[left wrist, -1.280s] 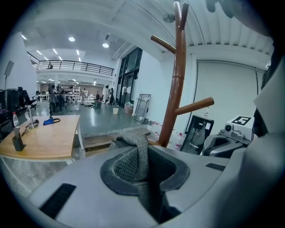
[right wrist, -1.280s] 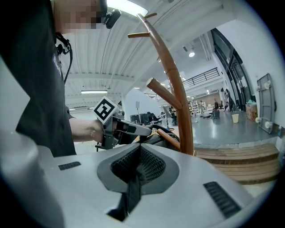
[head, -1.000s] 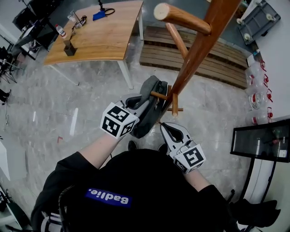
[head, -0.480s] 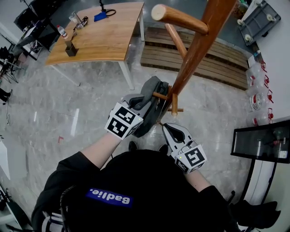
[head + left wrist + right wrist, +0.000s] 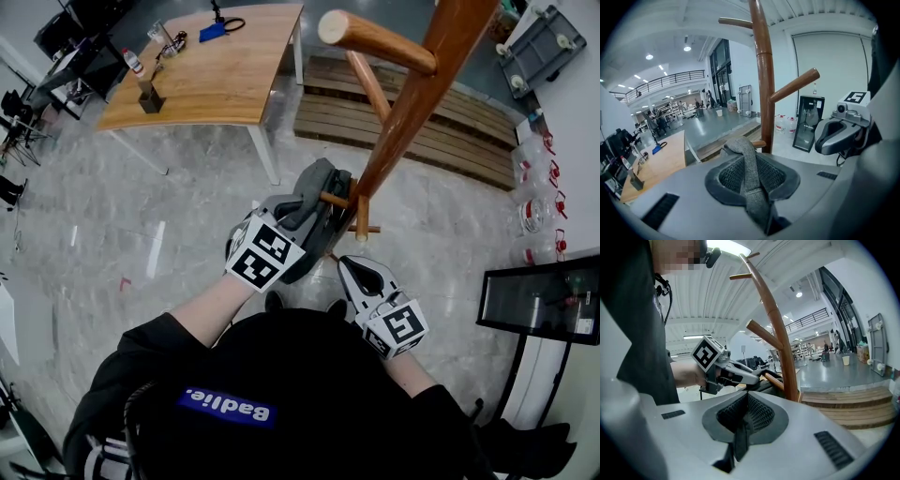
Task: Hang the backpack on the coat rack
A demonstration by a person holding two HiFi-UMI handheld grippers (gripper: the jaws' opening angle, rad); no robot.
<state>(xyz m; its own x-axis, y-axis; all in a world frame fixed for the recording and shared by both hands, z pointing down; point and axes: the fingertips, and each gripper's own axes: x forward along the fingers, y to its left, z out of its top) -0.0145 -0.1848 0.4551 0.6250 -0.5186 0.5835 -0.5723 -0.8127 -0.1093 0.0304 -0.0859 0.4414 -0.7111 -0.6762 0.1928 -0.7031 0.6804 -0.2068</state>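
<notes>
The wooden coat rack rises in front of me, with a short low peg. The grey-and-dark backpack hangs against the pole at that peg. In the left gripper view its grey strap runs from my jaws up over the peg. My left gripper is shut on this strap; its jaws have just been opening a little, and the strap stays between them. My right gripper sits just below the backpack, shut on a dark strap.
A wooden table with small items stands at the far left. A slatted wooden platform lies behind the rack. Water jugs and a black glass-fronted cabinet line the right side. The floor is grey marble.
The left gripper has rolled and shifted slightly right, closer to the rack's low peg. The right gripper and the backpack have hardly moved.
</notes>
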